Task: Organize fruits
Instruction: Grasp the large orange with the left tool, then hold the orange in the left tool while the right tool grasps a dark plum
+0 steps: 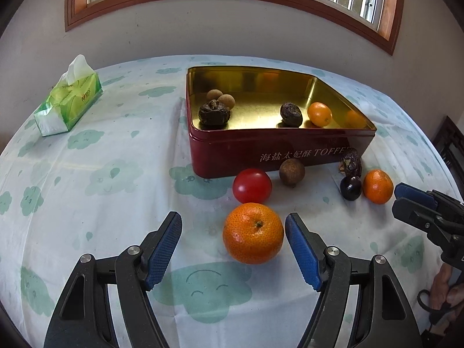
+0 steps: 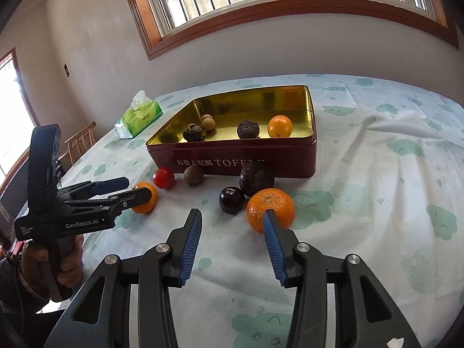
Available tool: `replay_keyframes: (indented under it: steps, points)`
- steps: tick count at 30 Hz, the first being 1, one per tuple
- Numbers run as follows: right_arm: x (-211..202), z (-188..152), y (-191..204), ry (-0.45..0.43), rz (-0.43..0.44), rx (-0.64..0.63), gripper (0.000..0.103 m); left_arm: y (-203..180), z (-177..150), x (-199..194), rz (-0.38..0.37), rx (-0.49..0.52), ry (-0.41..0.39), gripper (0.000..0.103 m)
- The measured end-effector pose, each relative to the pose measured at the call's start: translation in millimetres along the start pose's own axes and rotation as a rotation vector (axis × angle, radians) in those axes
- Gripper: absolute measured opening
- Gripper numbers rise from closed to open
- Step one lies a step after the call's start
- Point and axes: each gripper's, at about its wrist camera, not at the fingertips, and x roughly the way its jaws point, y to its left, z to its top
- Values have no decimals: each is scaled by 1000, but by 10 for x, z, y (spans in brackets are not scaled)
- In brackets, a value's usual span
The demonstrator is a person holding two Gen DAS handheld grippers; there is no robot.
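In the left wrist view, a large orange (image 1: 253, 233) is seen on the desk (image 1: 87, 203), in front of the red tin (image 1: 275, 150) and nearest the camera. It is round with no clear long axis, its green stem dimple turned up and slightly right, and its skin is pitted and glossy. The left gripper (image 1: 233, 229) is held low and level, its jaws spread wide, with the orange between the blue pads; the right pad (image 1: 301, 253) lies just beside the fruit, the left one apart. A red tomato (image 1: 251, 185) sits between the orange and the tin. To the right of the tin's front wall, a smaller orange (image 1: 378, 186) and a dark plum (image 1: 351, 188) are set side by side. The right gripper (image 1: 403, 195) is seen entering from the right edge, near the smaller orange. A tissue pack (image 1: 69, 101) lies well left of the tin.

In the right wrist view, the right gripper (image 2: 232, 223) is shown open and empty, its right pad (image 2: 272, 243) overlapping the smaller orange (image 2: 275, 203) in the picture; contact cannot be told. The plum (image 2: 231, 199) lies just left of that orange, in front of the tin (image 2: 232, 159). The left gripper (image 2: 136, 190) is seen from the side, angled toward the large orange (image 2: 149, 203), and is gripped by a hand (image 2: 66, 264) at its handle. Inside the tin, a small orange fruit (image 2: 279, 126) rests near the right wall.
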Motion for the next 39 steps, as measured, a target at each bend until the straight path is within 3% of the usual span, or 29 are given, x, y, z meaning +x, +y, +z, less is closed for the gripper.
replay_keyframes:
  steps: [2, 3, 8, 12, 17, 21, 27, 32, 39]
  points:
    - [32, 6, -4, 12, -1, 2, 42, -16, -1, 11, -14, 6, -7, 45]
    - [44, 18, -31, 10, 9, 17, 42, -29, -4, 18, -9, 11, -2, 41]
    - [-26, 16, -135, -18, -12, 79, 43, 82, -12, -29, -1, -46, -22, 40]
    - [-57, 68, -30, -24, -25, 26, 44, 128, -7, -36, 32, -71, -26, 40]
    - [101, 110, 248, 44, 39, -16, 39, 140, -1, -42, 48, -75, -32, 41]
    - [372, 162, 284, 105, -91, 13, 36, 200, -7, -51, 32, -104, -38, 41]
    - [564, 210, 286, 124, -180, 28, 31, 207, -6, -39, 16, -102, -32, 41]
    - [615, 283, 301, 111, -212, 9, 32, 224, -10, -38, 4, -109, -34, 41]
    - [569, 251, 276, 110, -214, 10, 21, 236, -9, -30, 7, -116, -30, 41]
